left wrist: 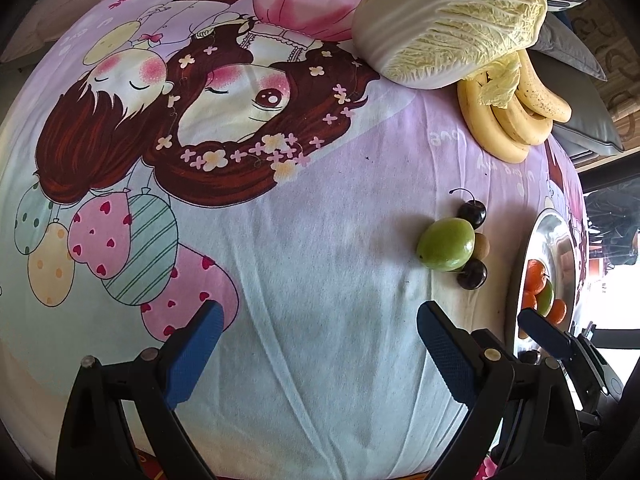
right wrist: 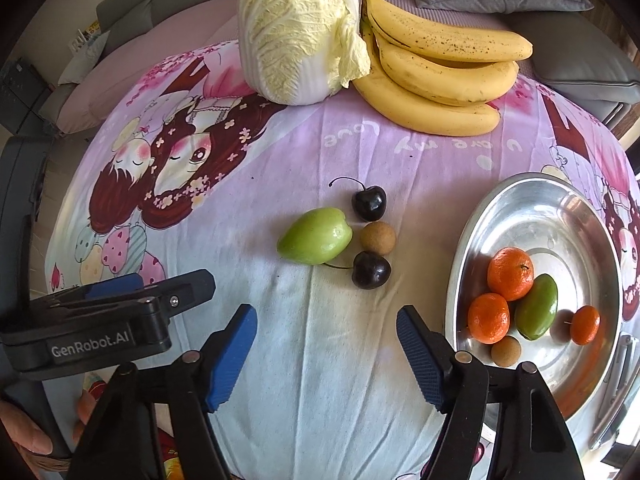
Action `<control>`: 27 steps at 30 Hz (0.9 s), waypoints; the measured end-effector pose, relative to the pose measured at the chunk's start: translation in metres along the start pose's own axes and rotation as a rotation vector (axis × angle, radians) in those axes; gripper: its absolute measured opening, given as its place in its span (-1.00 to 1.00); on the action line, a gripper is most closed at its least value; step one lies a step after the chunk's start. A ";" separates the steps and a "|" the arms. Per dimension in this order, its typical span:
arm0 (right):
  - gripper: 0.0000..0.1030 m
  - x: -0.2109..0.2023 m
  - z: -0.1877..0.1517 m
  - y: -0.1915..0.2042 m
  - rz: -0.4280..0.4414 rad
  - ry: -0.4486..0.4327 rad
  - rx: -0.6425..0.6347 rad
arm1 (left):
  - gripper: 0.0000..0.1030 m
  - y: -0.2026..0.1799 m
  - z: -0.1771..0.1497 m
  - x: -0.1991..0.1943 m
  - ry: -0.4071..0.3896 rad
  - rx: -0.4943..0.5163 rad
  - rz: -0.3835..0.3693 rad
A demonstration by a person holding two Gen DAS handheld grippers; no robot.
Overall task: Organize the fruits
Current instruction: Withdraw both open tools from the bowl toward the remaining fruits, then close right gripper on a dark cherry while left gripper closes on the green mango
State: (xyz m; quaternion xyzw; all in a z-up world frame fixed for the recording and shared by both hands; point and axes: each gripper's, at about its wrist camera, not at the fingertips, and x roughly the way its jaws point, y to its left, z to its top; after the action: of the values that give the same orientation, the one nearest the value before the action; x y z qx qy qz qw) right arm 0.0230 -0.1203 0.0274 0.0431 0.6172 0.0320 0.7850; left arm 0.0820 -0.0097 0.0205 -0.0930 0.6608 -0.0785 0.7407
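A metal dish (right wrist: 532, 208) holds 3 tangerines (right wrist: 511, 274), 1 green fruit (right wrist: 537, 307) and 1 longan (right wrist: 506, 351). Both the left gripper (left wrist: 318, 354) and the right gripper (right wrist: 326, 354) gape empty above the cloth.

Each claw (right wrist: 326, 350) had black angular arms, ribbed blue pads (right wrist: 232, 354) and silver pivot screws; the left claw (left wrist: 316, 354) body read "GenRobot.AI".
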 end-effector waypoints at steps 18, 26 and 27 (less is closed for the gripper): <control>-0.03 0.009 0.015 -0.025 0.061 -0.010 0.057 | 0.88 -0.038 0.029 0.015 -0.032 0.007 -0.030; -0.26 0.012 0.023 -0.032 0.091 0.006 0.075 | 0.70 -0.056 0.034 0.020 -0.026 0.053 -0.047; -0.27 0.014 0.023 -0.033 0.093 0.010 0.076 | 0.70 -0.058 0.033 0.022 -0.021 0.055 -0.051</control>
State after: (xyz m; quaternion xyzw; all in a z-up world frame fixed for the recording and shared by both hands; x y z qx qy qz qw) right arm 0.0488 -0.1520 0.0156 0.1014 0.6192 0.0454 0.7773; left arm 0.1181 -0.0700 0.0174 -0.0901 0.6478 -0.1144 0.7477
